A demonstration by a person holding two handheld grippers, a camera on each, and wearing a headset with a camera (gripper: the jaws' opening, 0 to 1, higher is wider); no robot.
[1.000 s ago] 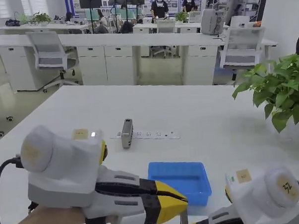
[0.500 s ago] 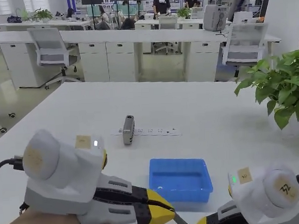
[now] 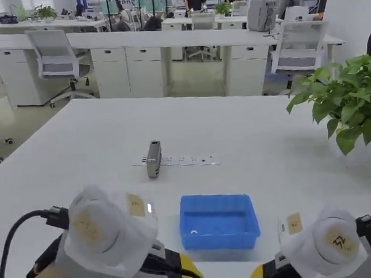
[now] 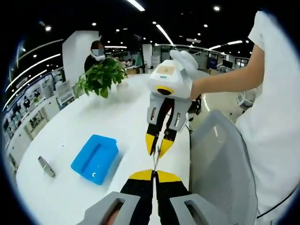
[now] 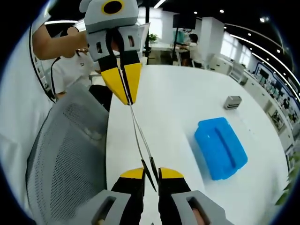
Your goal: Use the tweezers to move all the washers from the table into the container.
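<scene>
The thin metal tweezers (image 5: 139, 140) stretch between my two grippers over the table's near edge. My left gripper (image 4: 153, 175) is shut on one end, and in the right gripper view the left gripper (image 5: 125, 91) comes in from the top. My right gripper (image 5: 150, 174) is closed on the other end, its jaws a sliver apart around the two arms; opposite, in the left gripper view, the right gripper (image 4: 157, 147) points back. The blue container (image 3: 218, 220) sits just beyond both grippers, with a small pale ring (image 3: 193, 232) inside it.
A white power strip (image 3: 185, 160) with a grey adapter (image 3: 153, 157) lies mid-table beyond the container. A potted plant (image 3: 347, 104) stands at the right edge. A grey mesh chair back (image 5: 65, 154) is close below the grippers, off the table's near edge.
Both grippers have dropped lower in the head view and their jaw tips have come closer together. The left gripper has rolled, so its round cap now faces the headset.
</scene>
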